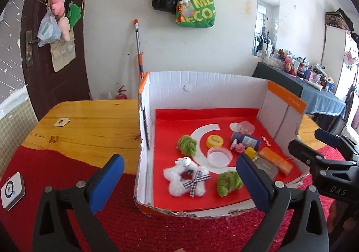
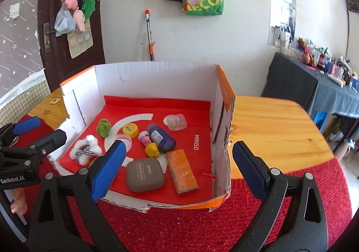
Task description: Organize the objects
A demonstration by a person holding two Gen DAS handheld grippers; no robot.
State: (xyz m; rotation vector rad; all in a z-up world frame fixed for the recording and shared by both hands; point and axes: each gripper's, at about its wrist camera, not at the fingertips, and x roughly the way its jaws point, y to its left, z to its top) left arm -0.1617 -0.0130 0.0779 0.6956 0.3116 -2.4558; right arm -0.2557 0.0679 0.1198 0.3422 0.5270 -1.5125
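An open cardboard box with a red floor holds small things: a white star plush, two green yarn pieces, a yellow cap, a clear dish, a purple bottle, a grey case and an orange bar. My left gripper hangs open before the box's near left corner. My right gripper hangs open before its near right side. Neither holds anything.
The box stands on a wooden table partly covered by a red cloth. A white device lies on the cloth at the left. A small tag sits on the wood. A cluttered side table stands at the right.
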